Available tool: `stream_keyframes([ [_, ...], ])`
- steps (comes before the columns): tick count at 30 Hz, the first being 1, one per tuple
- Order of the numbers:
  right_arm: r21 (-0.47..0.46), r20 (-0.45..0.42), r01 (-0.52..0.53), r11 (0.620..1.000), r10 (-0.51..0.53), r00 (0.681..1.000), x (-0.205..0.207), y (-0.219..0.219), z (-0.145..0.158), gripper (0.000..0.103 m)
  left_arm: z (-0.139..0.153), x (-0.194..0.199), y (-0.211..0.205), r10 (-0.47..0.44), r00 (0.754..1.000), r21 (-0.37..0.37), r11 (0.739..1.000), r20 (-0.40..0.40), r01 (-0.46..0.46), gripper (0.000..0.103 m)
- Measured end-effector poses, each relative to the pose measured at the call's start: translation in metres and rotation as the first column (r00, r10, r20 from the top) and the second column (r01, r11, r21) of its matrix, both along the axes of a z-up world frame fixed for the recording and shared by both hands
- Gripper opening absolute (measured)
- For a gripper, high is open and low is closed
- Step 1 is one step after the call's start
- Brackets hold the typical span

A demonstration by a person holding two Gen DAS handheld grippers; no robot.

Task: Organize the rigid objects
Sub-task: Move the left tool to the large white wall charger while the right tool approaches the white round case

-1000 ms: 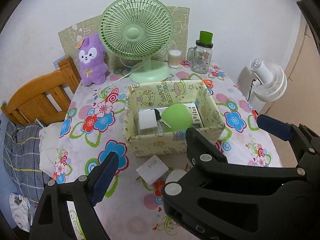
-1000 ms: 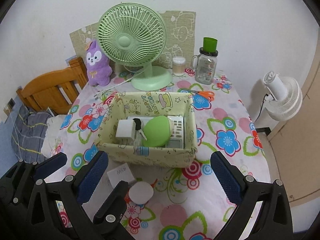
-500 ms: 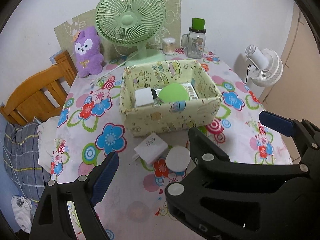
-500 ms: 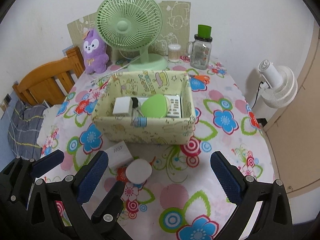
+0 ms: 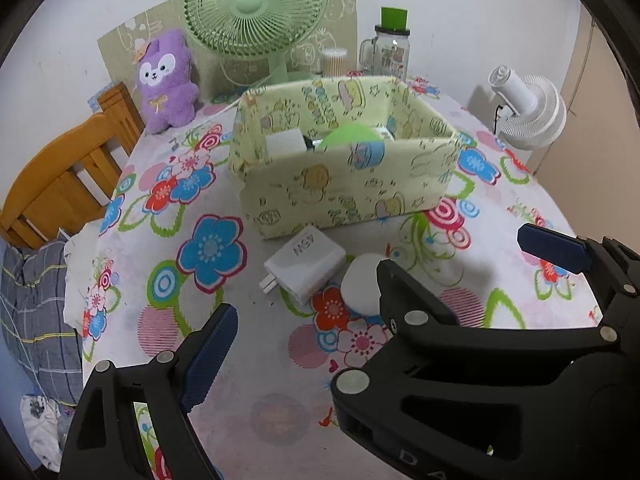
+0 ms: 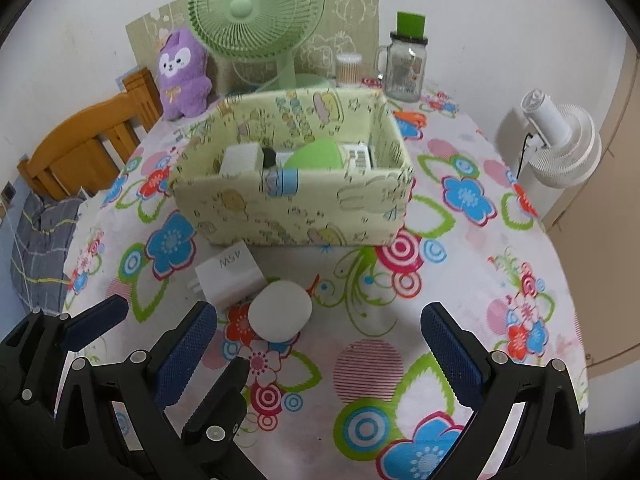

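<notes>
Counter [image 6: 460, 288] under a flowered cloth. A yellow-green fabric box [image 6: 292, 212] sits at mid-counter, open on top. Inside it: a white block [image 6: 240, 158] at left, a green rounded lid [image 6: 316, 156] in the middle, a white ribbed item [image 6: 358, 156] at right. A small dark piece lies between block and lid; cannot tell what it is.

On the near side of the box, outside it, a white charger [image 6: 230, 276] marked "45W" lies flat, prongs pointing near-left. Its far edge lies just beside the box wall. A white round puck [image 6: 280, 312] lies just right of the charger, touching or nearly so.

Left hand-held gripper [image 5: 404, 304]: fingers wide apart, holding nothing. It hovers over the near counter; the charger and puck lie between its fingertips in the left wrist view, though the right gripper's body covers part of the puck.

Right hand-held gripper [image 6: 320, 344]: fingers wide apart, holding nothing, above the near edge. The puck lies just beyond its left finger.

Far side: green fan [image 6: 256, 12], purple plush [image 6: 182, 74] to its left, glass jar [image 6: 404, 66] with green cap to its right, a small swab tub [image 6: 349, 70] between fan and jar. A wooden chair [image 6: 88, 148] stands at far left, a white floor fan [image 6: 556, 144] off the right edge.
</notes>
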State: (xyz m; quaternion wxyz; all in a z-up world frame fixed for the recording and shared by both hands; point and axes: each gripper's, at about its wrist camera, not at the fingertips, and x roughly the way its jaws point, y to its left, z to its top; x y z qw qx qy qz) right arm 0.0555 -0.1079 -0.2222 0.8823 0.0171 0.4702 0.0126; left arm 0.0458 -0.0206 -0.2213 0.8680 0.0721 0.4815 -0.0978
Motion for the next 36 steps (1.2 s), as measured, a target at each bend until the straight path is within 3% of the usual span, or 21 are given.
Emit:
stream_keyframes([
  [25,0.0,-0.086,-0.02,1.0,0.02,0.996,0.026,0.019,-0.072,0.099,-0.064,0.021,0.017,0.003,0.999,0.046,0.999,-0.045,-0.001,0.09],
  [36,-0.02,-0.106,-0.029,0.999,0.027,0.994,0.036,0.025,-0.085,0.084,-0.073,0.028,0.024,0.03,0.998,0.034,0.999,-0.052,-0.028,0.091],
])
